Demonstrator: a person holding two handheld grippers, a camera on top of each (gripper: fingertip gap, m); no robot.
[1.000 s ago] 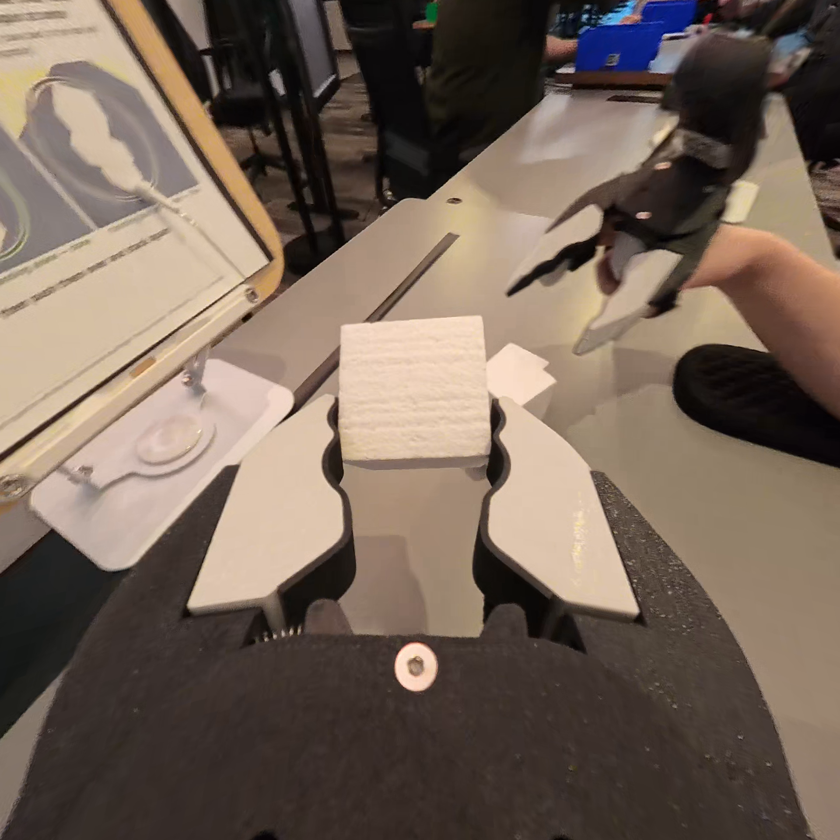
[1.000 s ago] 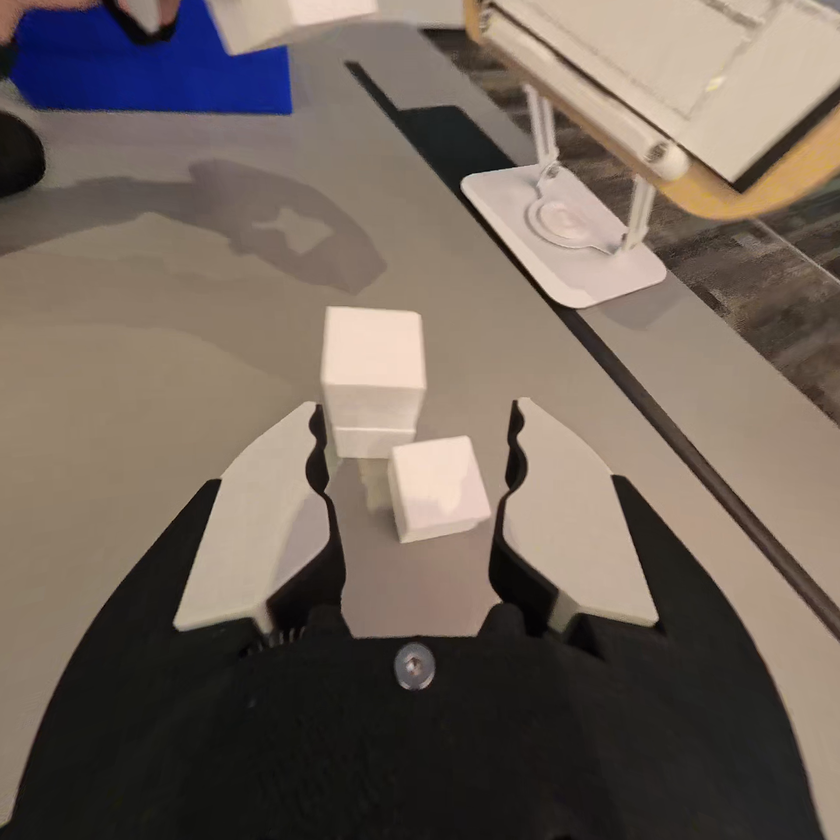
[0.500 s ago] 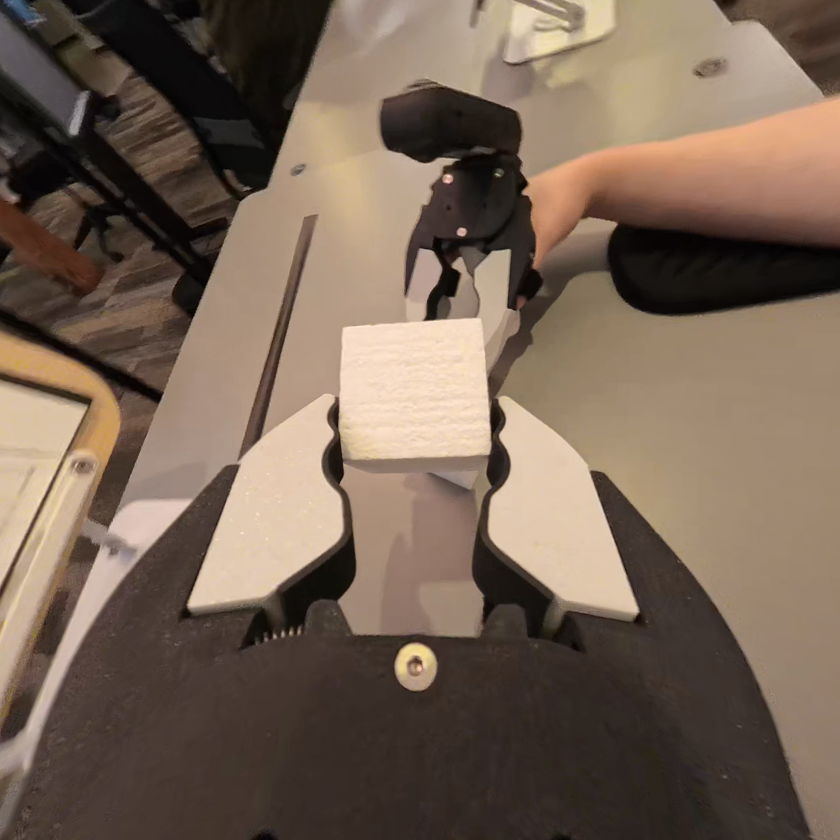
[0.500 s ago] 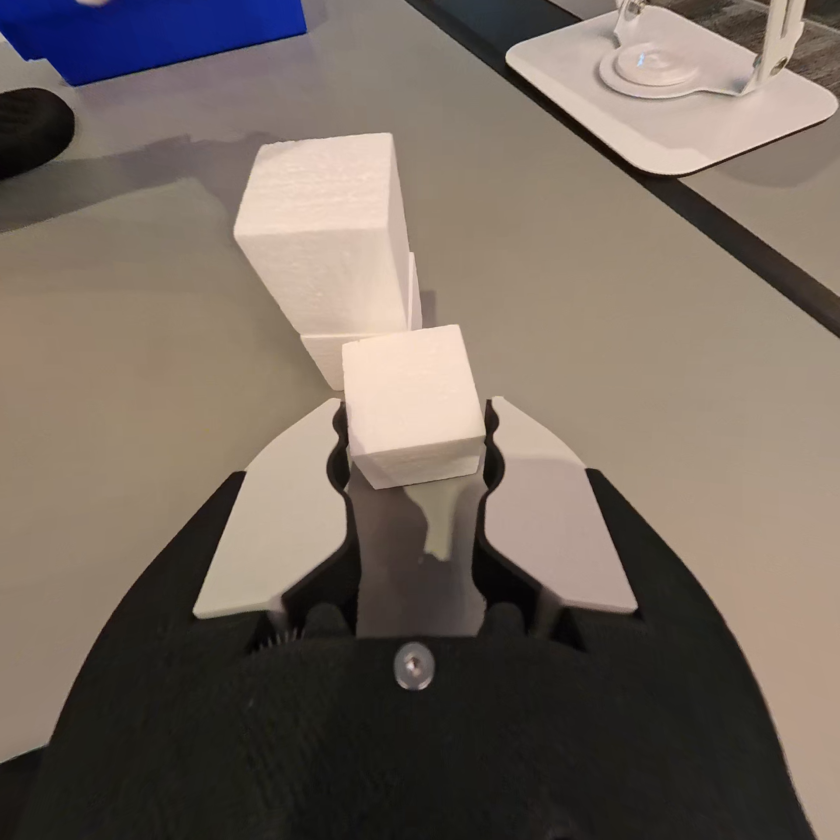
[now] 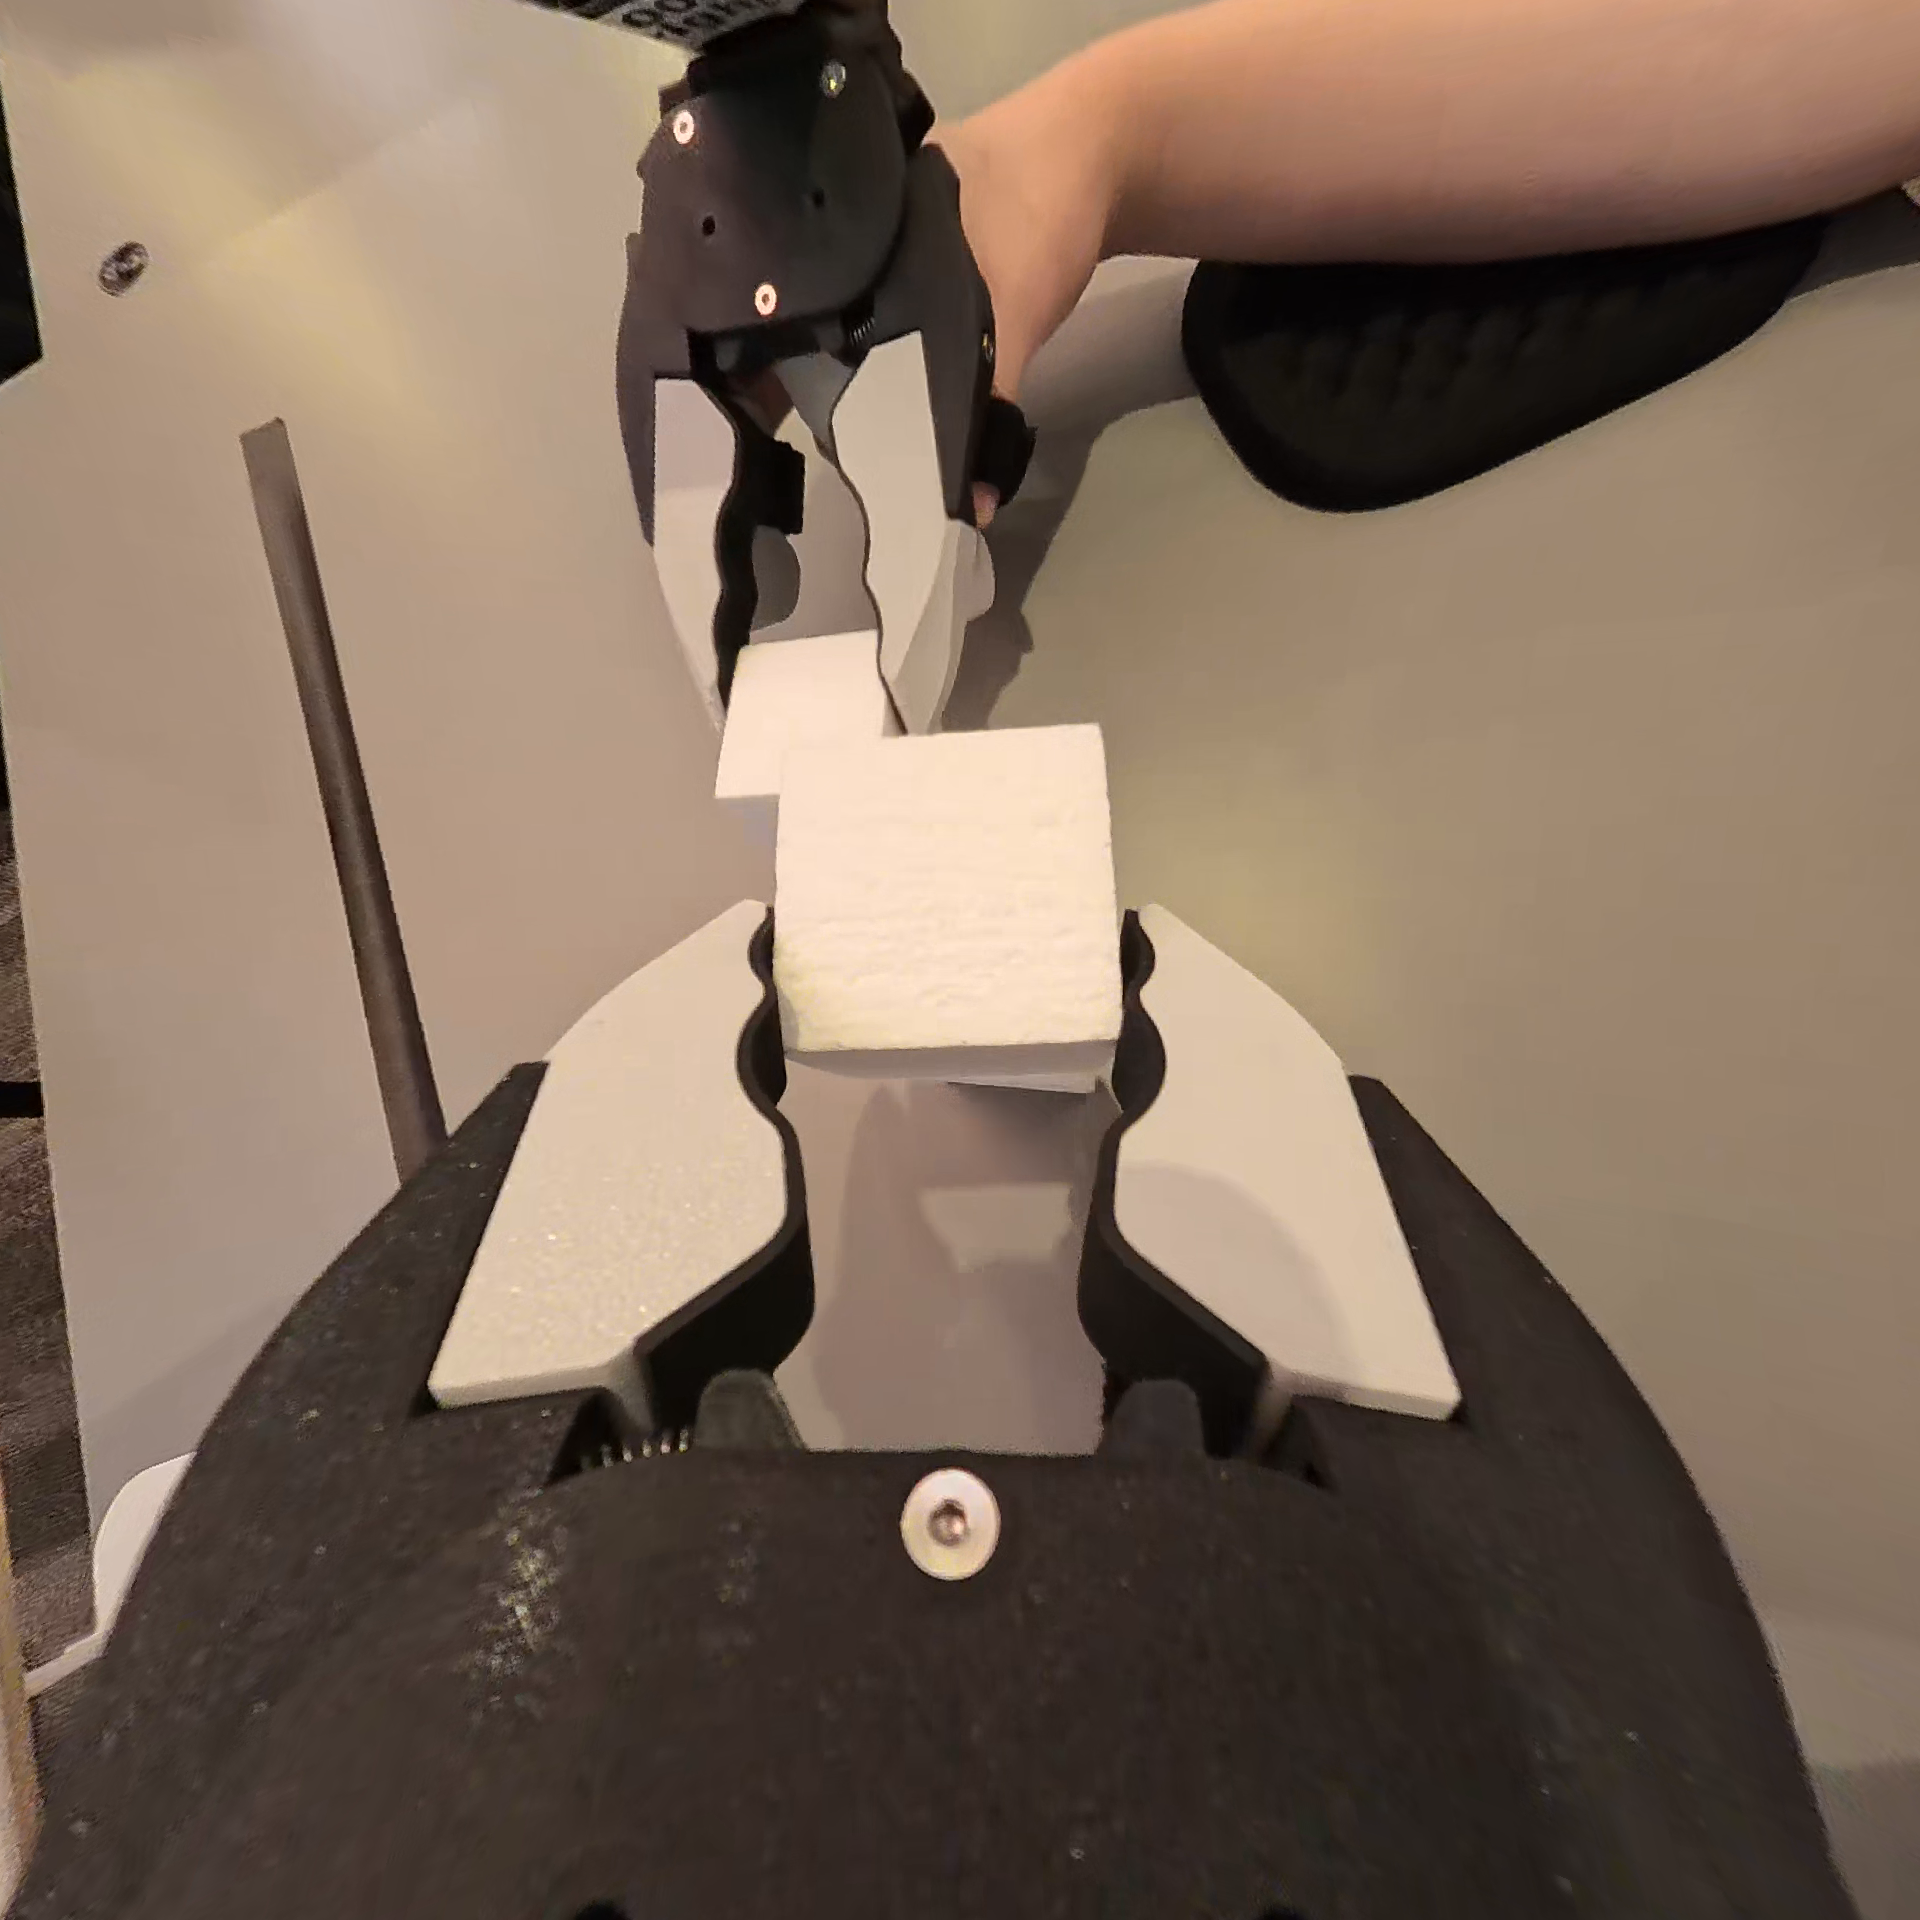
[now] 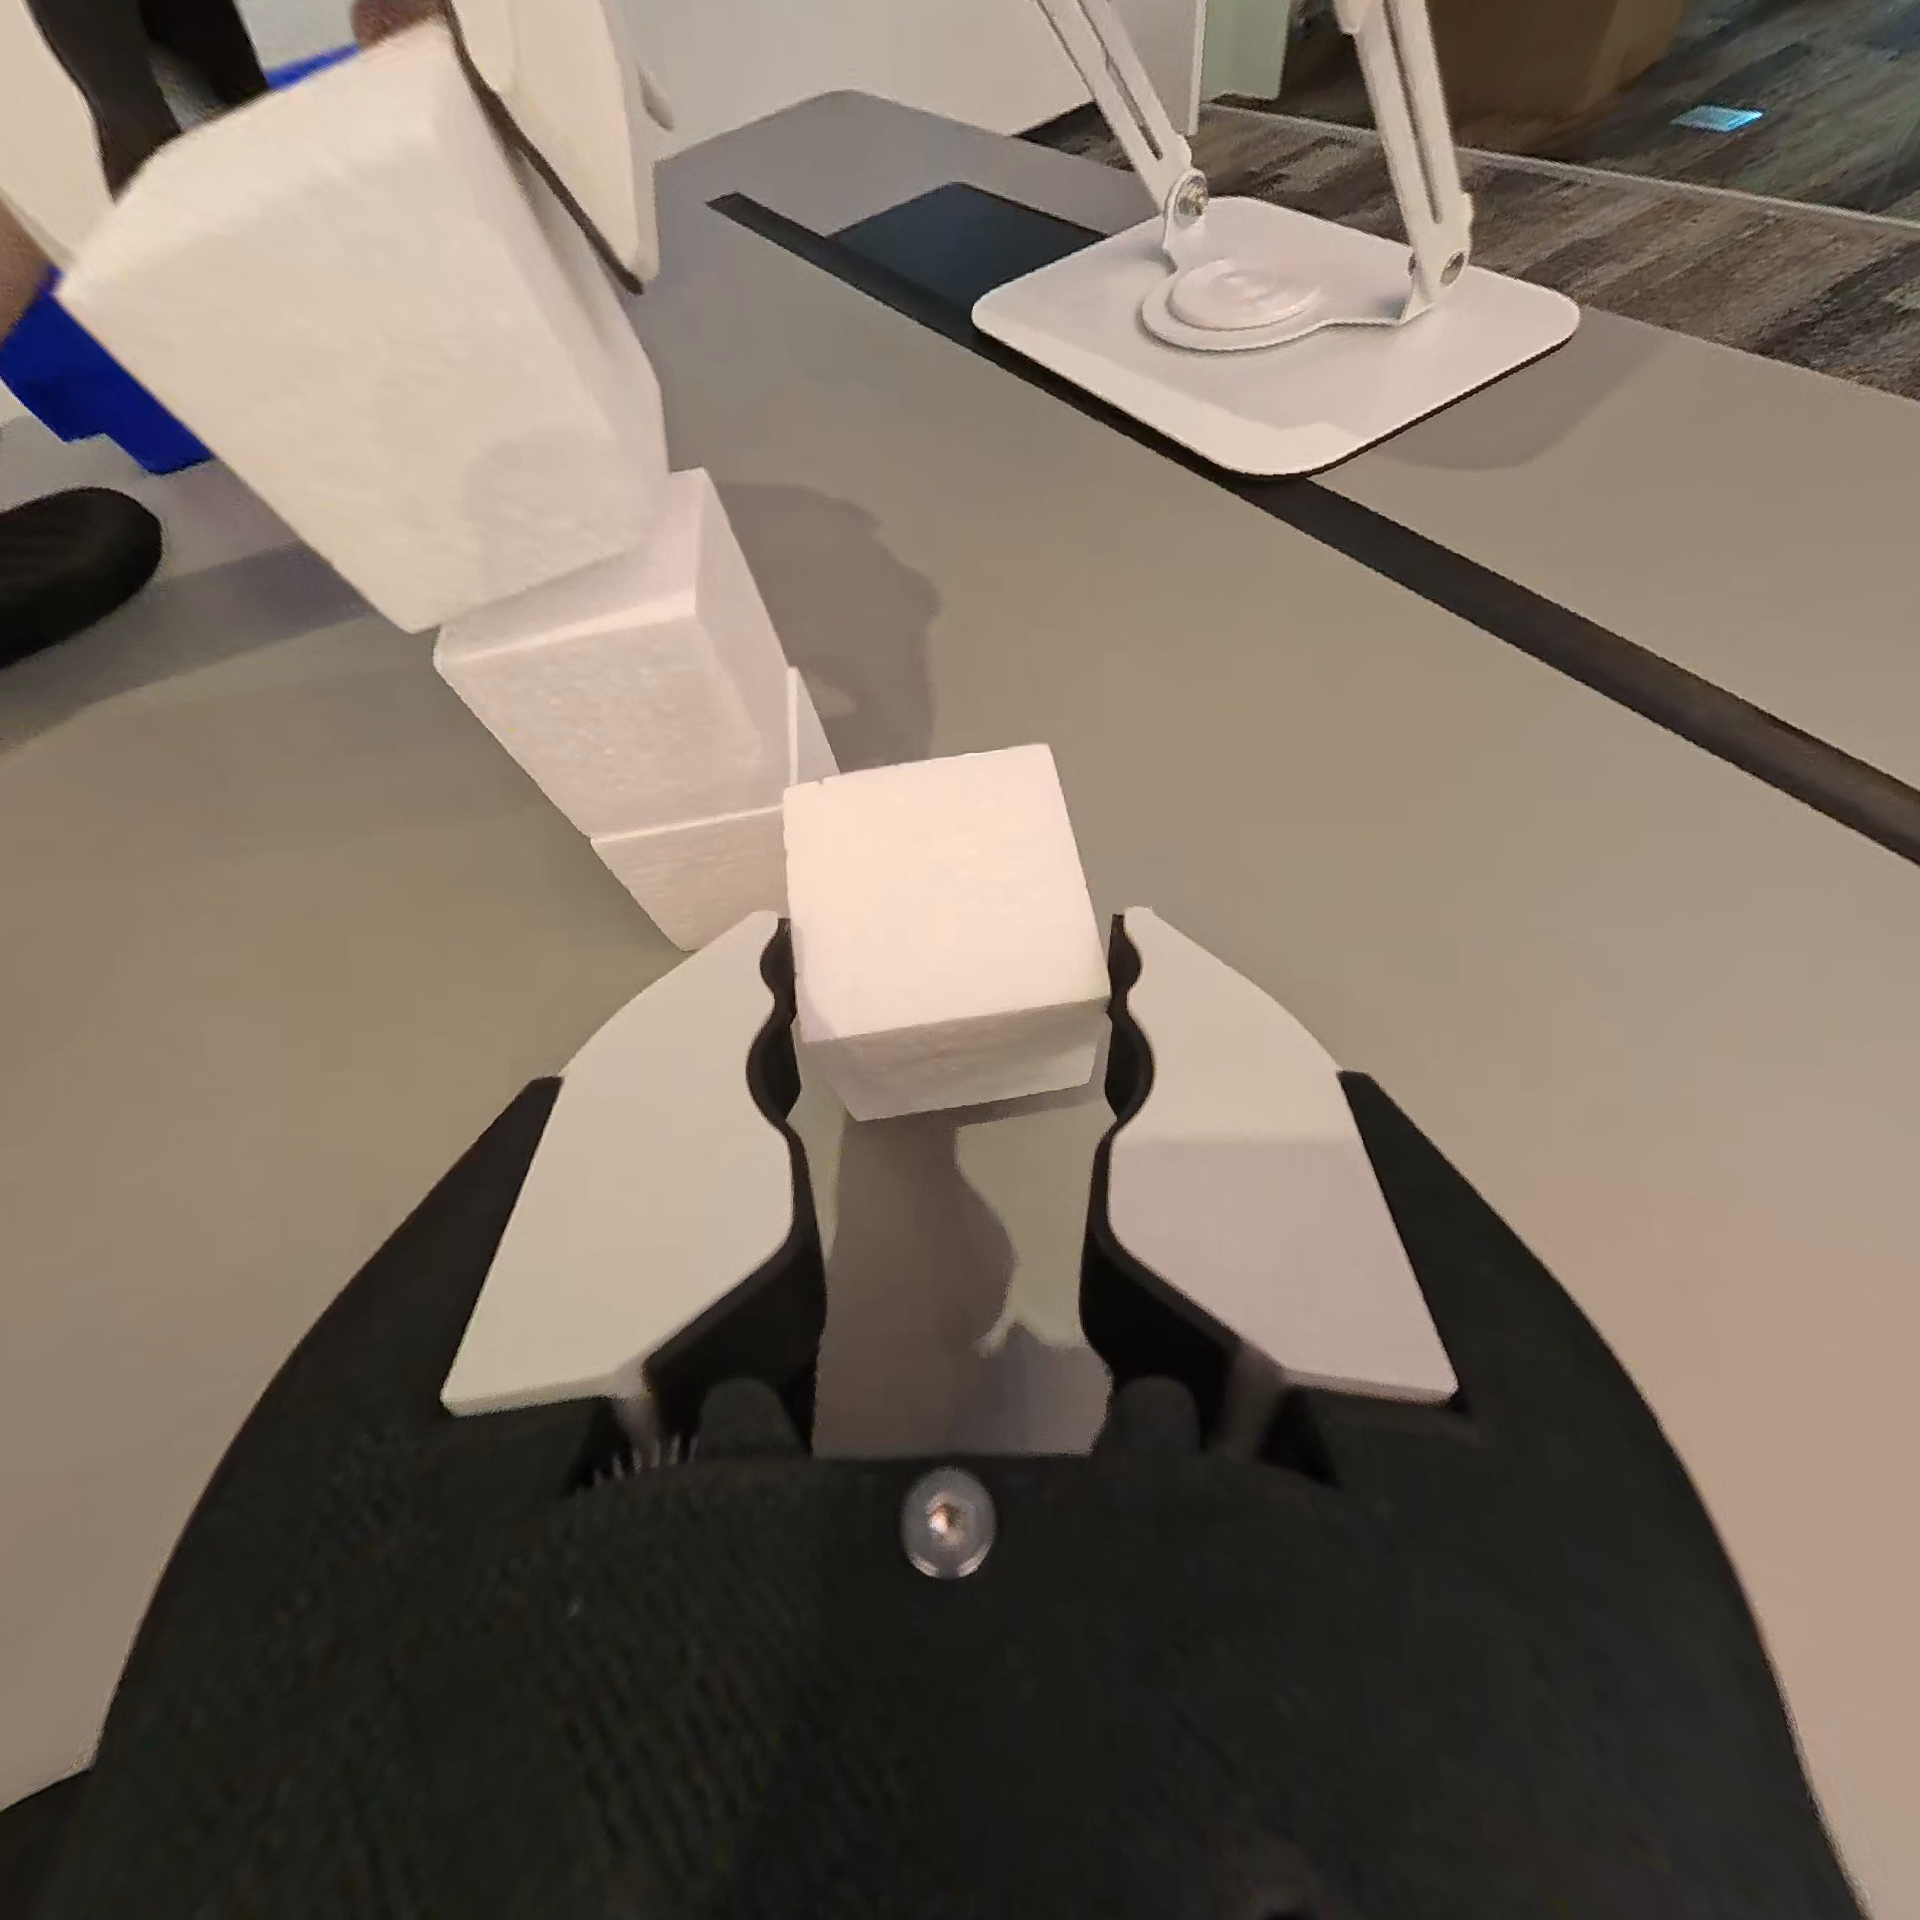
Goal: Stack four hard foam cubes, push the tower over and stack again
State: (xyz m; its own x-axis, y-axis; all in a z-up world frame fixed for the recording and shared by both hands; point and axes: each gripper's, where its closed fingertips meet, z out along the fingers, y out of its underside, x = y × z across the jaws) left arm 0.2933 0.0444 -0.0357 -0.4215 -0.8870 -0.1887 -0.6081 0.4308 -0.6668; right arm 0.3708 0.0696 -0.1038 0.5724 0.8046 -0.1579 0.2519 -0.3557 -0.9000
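My left gripper (image 5: 948, 925) is shut on a white foam cube (image 5: 945, 894). In the right wrist view this cube (image 6: 353, 384) hangs right over a stack of two white cubes, upper (image 6: 613, 696) and lower (image 6: 696, 873). I cannot tell whether it touches the stack. One left finger (image 6: 582, 135) shows beside it. My right gripper (image 6: 948, 935) is shut on a smaller-looking white cube (image 6: 935, 914), held just in front of the stack's base. In the left wrist view the right gripper (image 5: 821, 707) faces me with its cube (image 5: 800, 717).
A white stand base (image 6: 1278, 343) sits at the back right beyond a dark slot (image 6: 1558, 644) in the grey table (image 6: 1247, 727). A black wrist pad (image 5: 1455, 343) lies under the person's forearm (image 5: 1403, 135). A blue bin (image 6: 94, 405) is far left. Left tips to right tips: about 12 cm. From my right tips it is roughly 20 cm to the dark slot (image 6: 1558, 644); from my left, 25 cm. Look for it in the left wrist view (image 5: 411, 1045) too.
My left gripper swung from facing the stand to over the stack, cube still held. My right gripper closed on the loose cube and stays beside the stack.
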